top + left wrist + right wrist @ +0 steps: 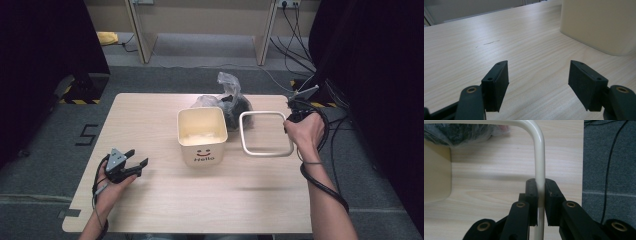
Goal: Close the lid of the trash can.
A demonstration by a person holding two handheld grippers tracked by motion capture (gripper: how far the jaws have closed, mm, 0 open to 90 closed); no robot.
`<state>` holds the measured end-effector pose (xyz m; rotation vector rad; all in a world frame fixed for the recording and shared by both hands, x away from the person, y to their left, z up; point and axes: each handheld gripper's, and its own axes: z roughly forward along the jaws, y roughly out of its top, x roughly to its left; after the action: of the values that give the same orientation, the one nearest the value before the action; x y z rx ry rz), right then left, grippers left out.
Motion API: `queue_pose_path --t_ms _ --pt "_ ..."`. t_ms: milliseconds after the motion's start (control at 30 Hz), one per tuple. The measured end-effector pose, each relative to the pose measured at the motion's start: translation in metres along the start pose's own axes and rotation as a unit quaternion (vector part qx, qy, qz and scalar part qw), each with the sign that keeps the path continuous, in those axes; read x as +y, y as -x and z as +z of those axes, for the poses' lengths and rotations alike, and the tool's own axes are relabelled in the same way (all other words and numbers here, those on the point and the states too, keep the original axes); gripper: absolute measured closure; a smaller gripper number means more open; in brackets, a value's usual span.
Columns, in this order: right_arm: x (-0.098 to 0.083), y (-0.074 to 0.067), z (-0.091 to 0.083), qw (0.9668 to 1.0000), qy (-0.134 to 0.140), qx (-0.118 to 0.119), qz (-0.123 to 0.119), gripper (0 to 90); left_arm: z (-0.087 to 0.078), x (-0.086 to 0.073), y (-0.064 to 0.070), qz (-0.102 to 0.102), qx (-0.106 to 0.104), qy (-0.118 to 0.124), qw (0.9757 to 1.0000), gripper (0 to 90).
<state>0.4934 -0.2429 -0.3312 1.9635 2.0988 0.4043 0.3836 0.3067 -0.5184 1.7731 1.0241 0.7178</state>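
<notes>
While clamped on one ring frame point(539, 157), right fingers point(532, 195); left fingers point(496, 85) spread, one bin point(202, 135), one bag point(231, 97).

Grey carpet floor point(45, 145) surrounds a pale wooden table point(165, 200); black curtains point(40, 45) flank it.

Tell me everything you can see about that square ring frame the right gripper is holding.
The ring frame is a cream, glossy tube bent into a square loop with rounded corners and an open middle; it looks like plastic or painted metal. It lies roughly flat, to the right of the cream bin and near a plastic bag. The right gripper is shut on its right-hand side, black pads pressing the tube from both sides. A shadow on the table under it suggests it is off the wood.
</notes>
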Motion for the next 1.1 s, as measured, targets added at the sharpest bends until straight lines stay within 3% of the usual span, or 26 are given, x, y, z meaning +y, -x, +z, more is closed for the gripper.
queue_pose_path --t_ms 1100 --pt "0.016 -0.039 -0.009 0.9994 0.001 0.024 -0.023 82.4 0.0 0.0 0.0 -0.002 -0.001 0.0 1.0 32.0"
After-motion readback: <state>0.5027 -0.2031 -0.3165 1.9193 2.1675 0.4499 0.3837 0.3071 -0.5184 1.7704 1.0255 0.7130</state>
